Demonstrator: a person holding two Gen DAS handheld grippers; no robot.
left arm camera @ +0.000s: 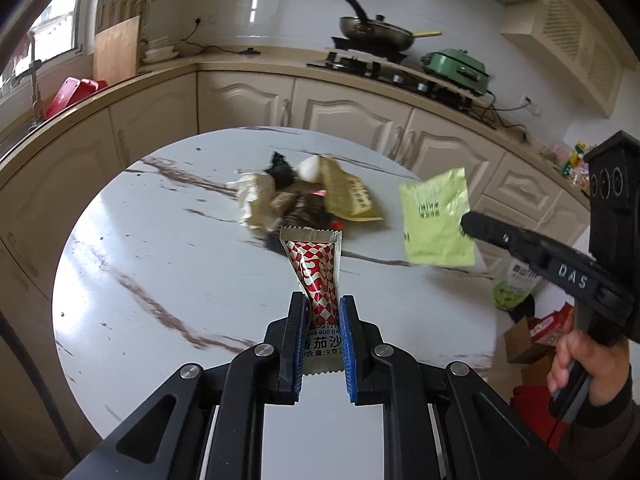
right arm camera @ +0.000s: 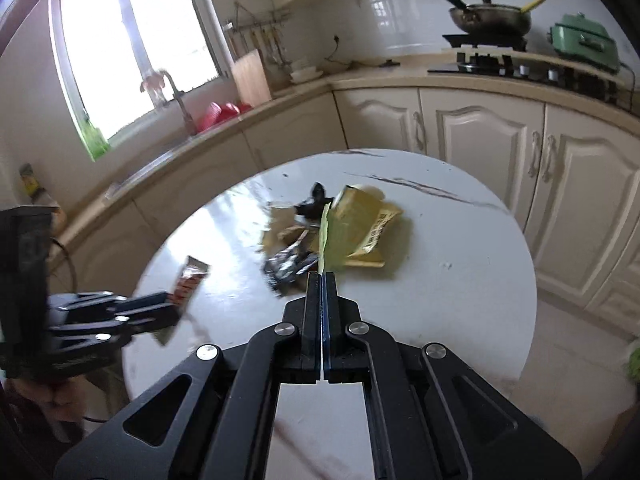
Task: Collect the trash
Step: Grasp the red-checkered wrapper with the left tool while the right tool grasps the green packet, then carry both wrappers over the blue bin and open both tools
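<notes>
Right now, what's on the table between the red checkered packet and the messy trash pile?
Nothing. In the left wrist view, only bare marble table separates the ketchup packet in the left gripper from the trash pile.

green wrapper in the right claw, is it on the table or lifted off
Lifted off. The right claw is shut on the green wrapper, which hangs in the air past the table edge, clear of the trash pile.

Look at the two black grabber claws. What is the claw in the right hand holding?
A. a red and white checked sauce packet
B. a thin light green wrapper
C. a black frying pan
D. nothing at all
B: the right gripper is shut on the thin light green wrapper, while the red and white checked sauce packet sits in the left gripper.
</notes>
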